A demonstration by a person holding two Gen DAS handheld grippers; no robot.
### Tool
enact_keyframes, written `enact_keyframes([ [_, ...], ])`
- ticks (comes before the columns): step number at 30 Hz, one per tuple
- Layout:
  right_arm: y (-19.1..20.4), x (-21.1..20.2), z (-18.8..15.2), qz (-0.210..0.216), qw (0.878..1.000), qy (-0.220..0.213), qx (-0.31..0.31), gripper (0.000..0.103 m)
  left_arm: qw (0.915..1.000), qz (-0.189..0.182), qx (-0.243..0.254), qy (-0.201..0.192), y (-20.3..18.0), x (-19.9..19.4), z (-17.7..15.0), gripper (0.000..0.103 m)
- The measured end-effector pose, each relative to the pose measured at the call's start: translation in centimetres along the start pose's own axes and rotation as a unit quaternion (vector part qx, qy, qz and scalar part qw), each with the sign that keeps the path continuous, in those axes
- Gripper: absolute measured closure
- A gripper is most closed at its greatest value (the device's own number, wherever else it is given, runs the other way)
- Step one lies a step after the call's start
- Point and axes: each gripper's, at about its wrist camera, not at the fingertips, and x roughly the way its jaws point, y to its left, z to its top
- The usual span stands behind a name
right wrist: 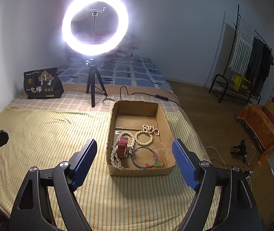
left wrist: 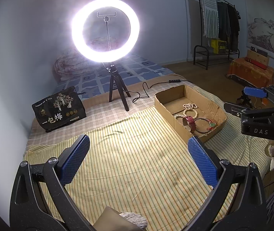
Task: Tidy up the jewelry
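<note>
An open cardboard box [right wrist: 140, 170] lies on the striped yellow bedspread [right wrist: 50, 134]. It holds a red watch [right wrist: 122, 146], a pearl necklace [right wrist: 115, 155], a cream bead bracelet [right wrist: 144, 137], a dark bangle [right wrist: 144, 158] and a green pendant on red cord [right wrist: 157, 162]. My right gripper [right wrist: 135, 142] hovers open just in front of the box, nothing between its fingers. My left gripper [left wrist: 139, 140] is open and empty over bare bedspread, left of the box [left wrist: 167, 119]. The watch [left wrist: 190, 122] shows there too. The right gripper [left wrist: 235, 100] appears at that view's right edge.
A lit ring light on a tripod [right wrist: 93, 88] stands behind the box, its cable [right wrist: 137, 94] trailing right. A black snack bag [right wrist: 42, 84] sits at the back left. The bed edge drops to a wooden floor [right wrist: 214, 115] on the right, with a clothes rack [right wrist: 248, 61] beyond.
</note>
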Motion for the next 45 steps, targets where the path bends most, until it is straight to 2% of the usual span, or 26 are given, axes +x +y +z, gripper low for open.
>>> enact_keyframes([
  [45,-0.04,0.26,-0.32,-0.004,1.000,0.009,0.002,0.023,1.0000,0.000,0.004,-0.002,-0.60,-0.24,0.16,0.000],
])
